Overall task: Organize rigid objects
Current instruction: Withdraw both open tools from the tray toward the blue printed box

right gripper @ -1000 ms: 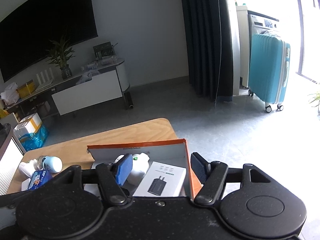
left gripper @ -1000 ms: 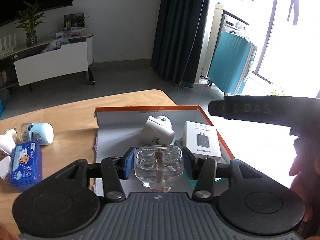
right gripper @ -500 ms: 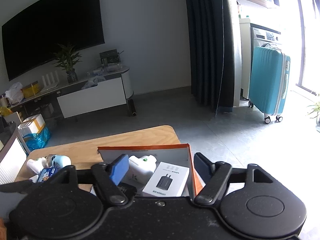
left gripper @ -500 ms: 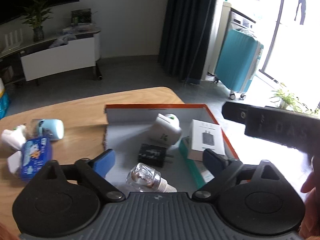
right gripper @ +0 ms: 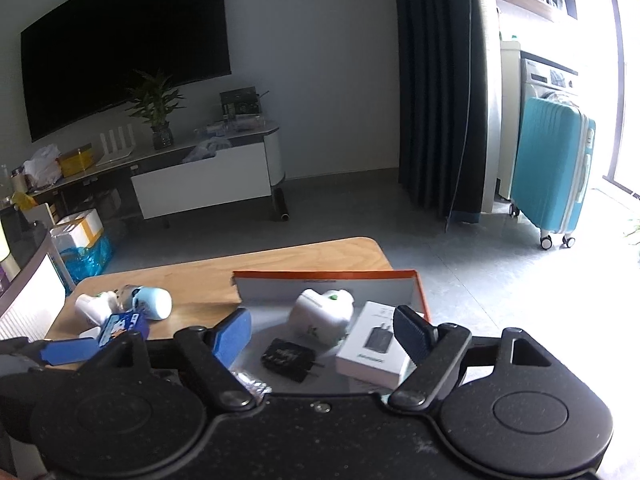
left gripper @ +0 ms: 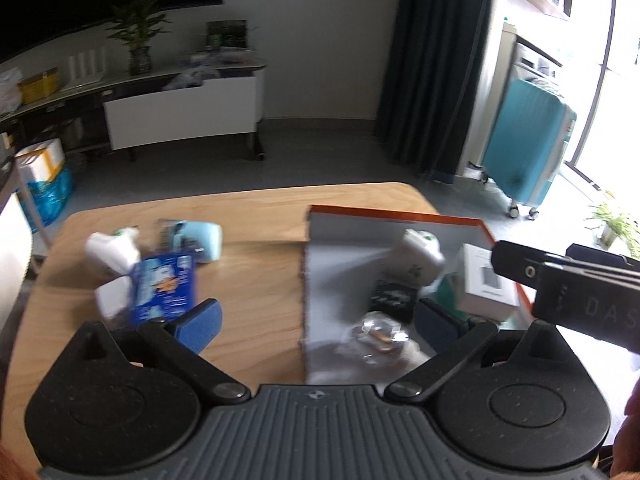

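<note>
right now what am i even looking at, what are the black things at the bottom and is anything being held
Those black shapes are two hand-held grippers, one in each of a person's hands, each with a camera looking out along its two blue-padded fingers. One picture comes from the left gripper, the other from the right gripper.

Both jaws have just been opening and now stand wide, holding nothing.

On the wooden table sits an orange-edged box. Inside it lie a white plug adapter, a black charger, a white charger carton and a clear glass piece, blurred.

Left of the box lie a blue packet, a pale blue item and some white pieces.
</note>
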`<state>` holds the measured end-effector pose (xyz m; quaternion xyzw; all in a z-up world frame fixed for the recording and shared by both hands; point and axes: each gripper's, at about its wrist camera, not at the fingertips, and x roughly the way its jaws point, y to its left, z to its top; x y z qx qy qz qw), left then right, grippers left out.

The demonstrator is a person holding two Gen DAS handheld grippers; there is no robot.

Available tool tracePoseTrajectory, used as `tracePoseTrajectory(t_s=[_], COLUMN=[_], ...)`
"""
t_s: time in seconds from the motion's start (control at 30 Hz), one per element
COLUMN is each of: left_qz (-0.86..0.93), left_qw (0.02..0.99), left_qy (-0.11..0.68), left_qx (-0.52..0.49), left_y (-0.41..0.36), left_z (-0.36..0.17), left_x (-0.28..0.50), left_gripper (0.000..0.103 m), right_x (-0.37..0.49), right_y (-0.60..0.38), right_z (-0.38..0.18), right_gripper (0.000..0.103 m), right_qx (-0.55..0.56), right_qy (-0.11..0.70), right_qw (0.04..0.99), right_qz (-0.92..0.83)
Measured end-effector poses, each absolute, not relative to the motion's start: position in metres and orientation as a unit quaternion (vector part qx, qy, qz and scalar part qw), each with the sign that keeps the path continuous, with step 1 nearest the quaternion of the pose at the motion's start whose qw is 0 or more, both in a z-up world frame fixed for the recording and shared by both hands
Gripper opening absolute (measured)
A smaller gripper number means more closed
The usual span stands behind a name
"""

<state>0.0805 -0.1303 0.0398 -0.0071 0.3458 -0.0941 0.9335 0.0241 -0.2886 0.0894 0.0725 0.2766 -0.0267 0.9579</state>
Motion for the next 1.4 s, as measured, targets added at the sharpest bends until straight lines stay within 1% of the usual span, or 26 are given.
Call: tracePoseTrajectory(t_s=[0.07,0.3,0.87,1.4], left_qz=[-0.084,-0.038,0.026,0.043], left_qw=[0.933,0.935,0.928,0.915], left_qy=[0.350,0.352,0.368,0.391], left_qx=[-0.009,-0.016,-0.050,-0.088], left_y=[-0.120,-0.088,-0.017,0.021], left_z=[0.040,0.039,0.031,0.012], left_x=[0.080,0.073,0.066,0.068], left_gripper=[0.103,0.103,0.103,0.103], right_x=[0.025,0.030,0.041,0.050], right_y=[-0.278,-0.251,-0.170,-0.139], right_z=[0.088,0.081,0.083,0.073], right_gripper=[0.092,0.092,0.092,0.092], right_qx=[0.067,0.104,0.045,0.021], right_qy=[0.280,0.297,0.297,0.321], right_qw=[0.957,0.949,0.951,0.942], right_qz=[-0.023,0.013,0.073,0.095])
